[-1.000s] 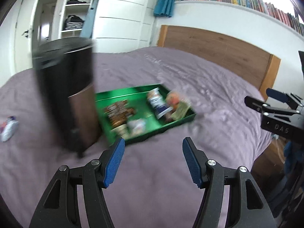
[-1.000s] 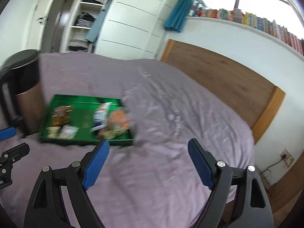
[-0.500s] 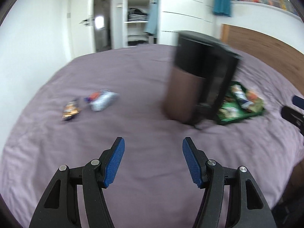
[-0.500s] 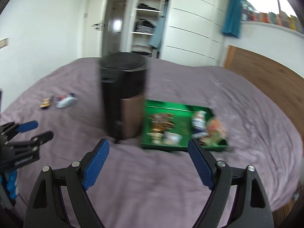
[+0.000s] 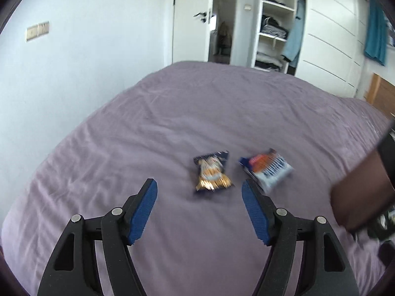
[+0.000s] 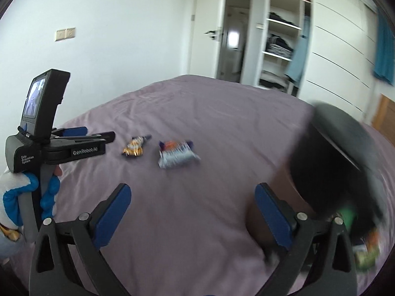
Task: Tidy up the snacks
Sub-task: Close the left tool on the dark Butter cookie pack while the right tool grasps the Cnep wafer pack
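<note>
Two snack packets lie on the purple bedspread: a dark blue and gold one [image 5: 212, 171] [image 6: 135, 146], and a white, blue and orange one [image 5: 267, 167] [image 6: 176, 153] to its right. My left gripper [image 5: 198, 190] hovers just short of the gold packet, its jaws opening with nothing between them; in the right wrist view it [image 6: 97, 134] reaches in from the left, held by a gloved hand [image 6: 14, 197]. My right gripper [image 6: 192, 192] is open and empty, farther back from the packets. The green tray [image 6: 365, 251] with snacks shows blurred at the lower right.
A black and brown cylindrical bin [image 6: 330, 162] [image 5: 363, 187] stands on the bed to the right, in front of the tray. The bedspread [image 5: 197, 103] stretches to a white wall on the left. An open wardrobe [image 5: 274, 24] and a door stand beyond the bed's far end.
Both views have swung left from the tray and headboard to the two loose packets, which are now close ahead. The bin has slid to the right edge. The left jaws stand slightly wider.
</note>
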Motion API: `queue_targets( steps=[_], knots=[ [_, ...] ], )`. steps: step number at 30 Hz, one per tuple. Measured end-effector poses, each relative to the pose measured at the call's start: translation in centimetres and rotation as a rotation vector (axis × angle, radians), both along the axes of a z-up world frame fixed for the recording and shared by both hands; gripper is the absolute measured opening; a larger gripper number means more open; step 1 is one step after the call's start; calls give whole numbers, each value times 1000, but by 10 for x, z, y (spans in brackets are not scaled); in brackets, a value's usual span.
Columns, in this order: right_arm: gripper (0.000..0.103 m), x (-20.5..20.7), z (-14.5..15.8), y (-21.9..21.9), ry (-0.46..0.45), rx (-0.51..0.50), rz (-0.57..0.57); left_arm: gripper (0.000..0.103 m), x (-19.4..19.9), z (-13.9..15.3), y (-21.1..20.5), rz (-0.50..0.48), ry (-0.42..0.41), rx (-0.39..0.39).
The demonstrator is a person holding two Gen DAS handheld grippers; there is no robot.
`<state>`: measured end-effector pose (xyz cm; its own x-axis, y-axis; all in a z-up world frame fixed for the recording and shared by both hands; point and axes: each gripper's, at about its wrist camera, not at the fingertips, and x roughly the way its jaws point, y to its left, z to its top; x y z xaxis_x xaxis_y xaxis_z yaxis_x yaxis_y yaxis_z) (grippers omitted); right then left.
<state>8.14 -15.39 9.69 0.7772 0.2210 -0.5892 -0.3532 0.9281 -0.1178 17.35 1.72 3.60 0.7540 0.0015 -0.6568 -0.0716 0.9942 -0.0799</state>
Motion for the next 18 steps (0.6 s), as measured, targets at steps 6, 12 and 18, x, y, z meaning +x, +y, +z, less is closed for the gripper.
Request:
queue_targets(
  steps=[6,12,18],
  knots=[
    [103,90,-42,38,67,-81,89,65,54,-31,3,-36,92,-21],
    [103,133,-78,58,119,-120,135,65,79,-58,-9,-82,136,42],
    [103,154,-98,62,144,-118,146,64,94,-70,-6,-75,166,0]
  ],
)
